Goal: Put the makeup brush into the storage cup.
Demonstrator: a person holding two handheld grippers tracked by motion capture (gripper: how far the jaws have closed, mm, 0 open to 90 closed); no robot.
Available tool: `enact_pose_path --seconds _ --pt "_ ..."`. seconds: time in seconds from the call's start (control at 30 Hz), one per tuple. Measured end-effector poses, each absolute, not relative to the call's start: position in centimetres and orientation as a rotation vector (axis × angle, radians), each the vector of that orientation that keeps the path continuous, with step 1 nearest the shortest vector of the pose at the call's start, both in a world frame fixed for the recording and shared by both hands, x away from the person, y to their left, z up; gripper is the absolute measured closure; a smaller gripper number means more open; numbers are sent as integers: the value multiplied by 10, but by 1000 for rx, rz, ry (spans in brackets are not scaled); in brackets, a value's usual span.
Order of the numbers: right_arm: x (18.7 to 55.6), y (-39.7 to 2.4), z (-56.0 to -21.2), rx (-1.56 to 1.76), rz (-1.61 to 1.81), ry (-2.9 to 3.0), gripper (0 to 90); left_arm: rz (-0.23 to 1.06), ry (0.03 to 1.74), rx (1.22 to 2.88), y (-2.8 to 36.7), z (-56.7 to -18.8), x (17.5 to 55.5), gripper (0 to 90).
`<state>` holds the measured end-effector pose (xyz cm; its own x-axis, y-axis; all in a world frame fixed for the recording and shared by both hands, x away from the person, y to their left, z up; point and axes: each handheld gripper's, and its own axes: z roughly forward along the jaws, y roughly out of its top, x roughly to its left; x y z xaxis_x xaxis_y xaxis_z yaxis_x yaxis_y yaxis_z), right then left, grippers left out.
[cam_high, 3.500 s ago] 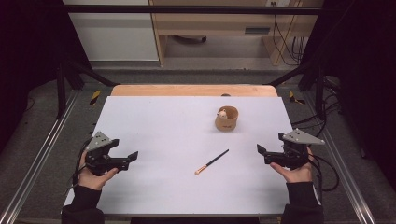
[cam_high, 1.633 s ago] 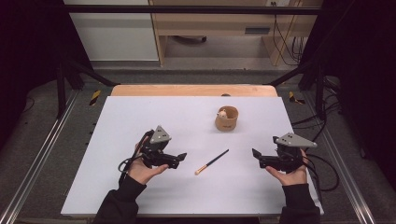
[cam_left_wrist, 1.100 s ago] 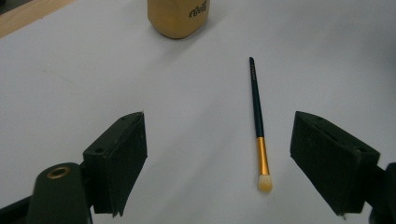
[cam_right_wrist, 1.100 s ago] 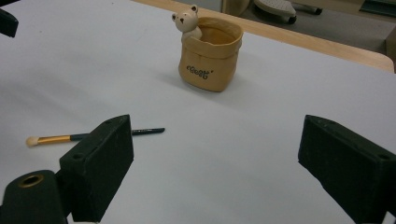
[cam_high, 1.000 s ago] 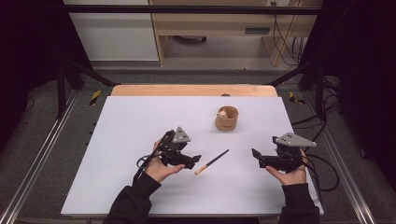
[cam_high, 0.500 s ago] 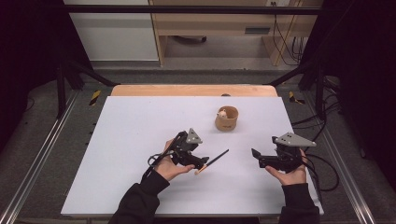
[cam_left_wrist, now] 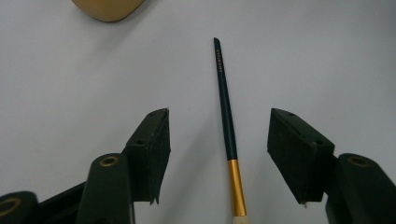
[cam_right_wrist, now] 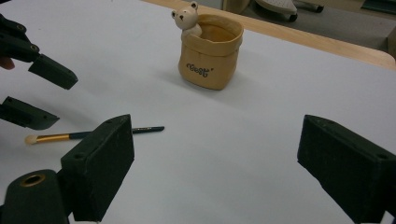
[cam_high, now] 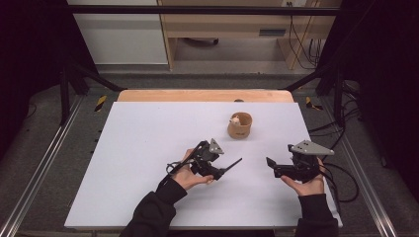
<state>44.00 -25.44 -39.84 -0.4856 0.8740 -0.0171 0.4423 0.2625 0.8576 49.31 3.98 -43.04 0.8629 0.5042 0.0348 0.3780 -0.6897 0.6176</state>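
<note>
The white table (cam_high: pixel 138 148) spread out under both hands, and the person's dark-sleeved forearms came up from its near edge. The left forearm slanted in toward the middle, hand cupped under the left gripper (cam_high: pixel 219 172), which pointed ahead and rightward, tipped low to the tabletop. The right gripper (cam_high: pixel 270 164) sat level in an upturned palm off to the right, nose aimed leftward at its partner, well apart from it.

Beyond and between the two grippers stood the tan pouch-shaped holder (cam_right_wrist: pixel 211 50), upright, a little bear figure (cam_right_wrist: pixel 187 19) peeking over its rim. From the left gripper's own view, an edge of that holder showed ahead and to the left.

And there was the brush (cam_left_wrist: pixel 227 128), lying flat on the table right between the left gripper's jaws! Dark handle running out ahead past the tips, gold ferrule (cam_left_wrist: pixel 236 187) back between the pads. Those jaws had just been closing in, yet a gap of white table showed on each side, so the pads weren't touching it. The right gripper's jaws stood spread wide, holding nothing, the brush lying ahead to their left.
</note>
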Motion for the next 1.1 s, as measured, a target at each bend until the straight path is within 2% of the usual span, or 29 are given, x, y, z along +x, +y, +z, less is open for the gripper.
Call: enact_pose_path --seconds 0.63,1.1 --pt "441 -252 -400 1188 1137 2054 109 204 605 2518 24 -449 499 659" --pt "442 -251 -401 1195 1138 2059 109 166 616 2559 20 -455 502 765"
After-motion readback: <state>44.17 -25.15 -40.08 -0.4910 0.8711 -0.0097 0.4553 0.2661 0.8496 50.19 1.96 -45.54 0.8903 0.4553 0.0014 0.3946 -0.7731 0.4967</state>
